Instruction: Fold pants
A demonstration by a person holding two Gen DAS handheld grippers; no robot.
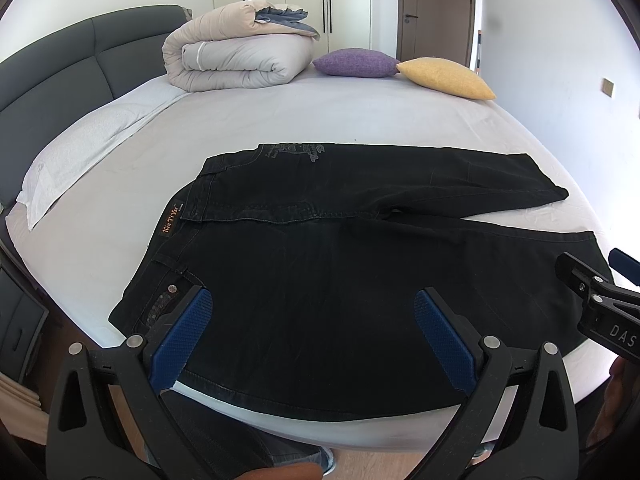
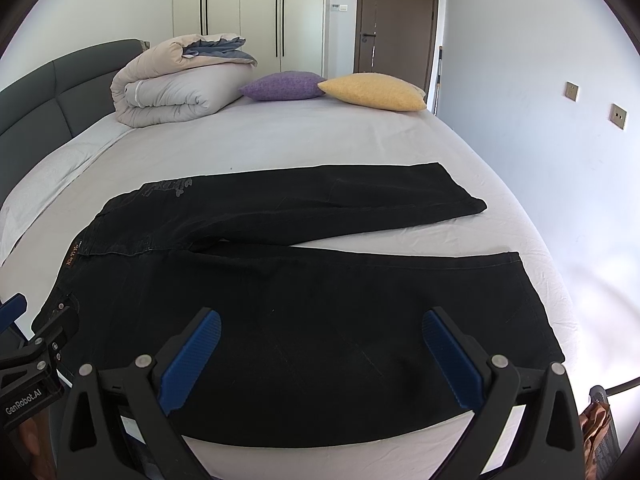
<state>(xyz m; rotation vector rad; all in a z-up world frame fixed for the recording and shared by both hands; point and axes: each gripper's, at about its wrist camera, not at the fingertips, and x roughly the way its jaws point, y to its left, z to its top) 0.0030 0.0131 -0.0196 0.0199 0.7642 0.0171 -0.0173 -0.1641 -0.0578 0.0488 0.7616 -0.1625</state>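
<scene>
Black jeans (image 1: 320, 264) lie spread flat on the bed, waistband to the left and both legs running right; they also show in the right wrist view (image 2: 320, 304). The far leg's hem lies at the right (image 2: 460, 196), the near leg's hem nearer the bed edge (image 2: 528, 300). My left gripper (image 1: 312, 308) is open and empty, hovering over the waist end near the bed's front edge. My right gripper (image 2: 320, 328) is open and empty, hovering over the near leg. Each gripper shows at the edge of the other's view.
A folded duvet (image 1: 240, 52), a purple cushion (image 1: 354, 63) and a yellow cushion (image 1: 446, 77) sit at the far side of the bed (image 1: 360, 120). A grey headboard (image 1: 60, 68) and pillow (image 1: 80, 152) are at the left. A wall is at the right.
</scene>
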